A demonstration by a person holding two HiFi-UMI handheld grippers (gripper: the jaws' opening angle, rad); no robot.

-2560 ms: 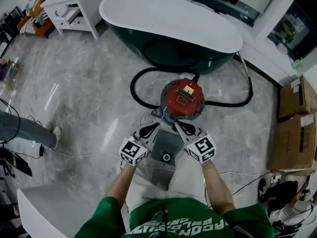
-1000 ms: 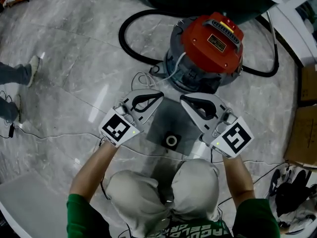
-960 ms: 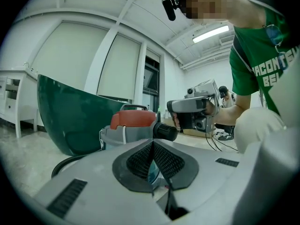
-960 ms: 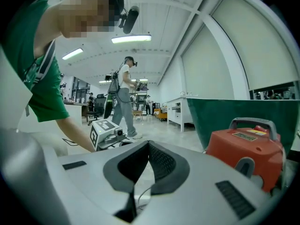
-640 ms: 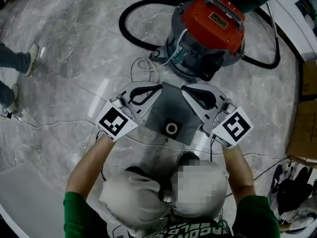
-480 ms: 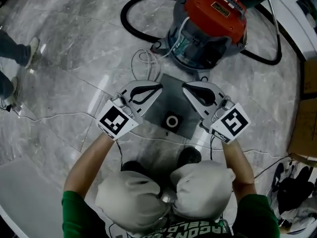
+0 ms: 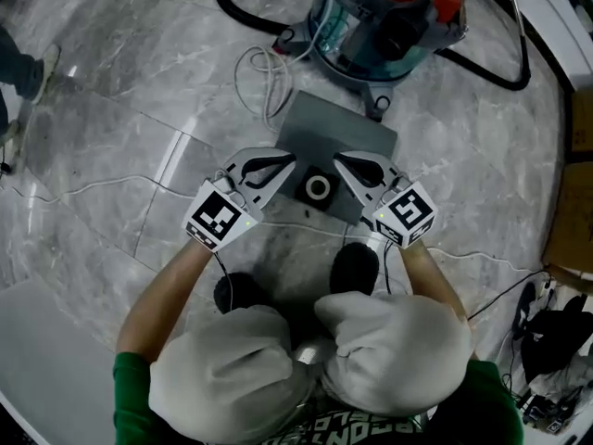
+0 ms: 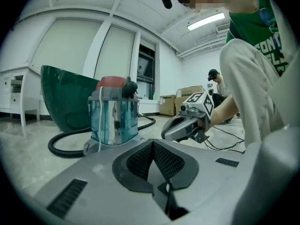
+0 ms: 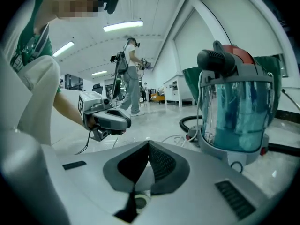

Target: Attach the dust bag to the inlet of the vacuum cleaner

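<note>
The grey dust bag point(image 7: 345, 137) lies flat on the marble floor in front of the vacuum cleaner point(image 7: 387, 24), its round collar point(image 7: 318, 189) facing up. The vacuum has a red lid and a clear teal canister point(image 9: 236, 111), also seen in the left gripper view point(image 8: 114, 114). My left gripper point(image 7: 290, 160) hovers at the bag's left edge, shut and empty point(image 8: 151, 142). My right gripper point(image 7: 337, 159) hangs over the bag right of the collar, shut and empty point(image 9: 148, 144). The collar point(image 9: 140, 202) shows under the right jaws. Each gripper sees the other point(image 8: 186, 125) point(image 9: 107, 119).
A black hose point(image 7: 243, 12) loops from the vacuum, and a white cord point(image 7: 260, 70) lies coiled left of the bag. A thin cable point(image 7: 102, 185) crosses the floor. The green tub point(image 8: 65, 97) stands behind the vacuum. Cardboard boxes point(image 7: 571, 202) sit right. A person point(image 9: 130, 78) stands far off.
Both grippers have come down toward the floor and now flank the bag's collar closely. The vacuum and bag have slid up in the head view. Both grippers stay shut.
</note>
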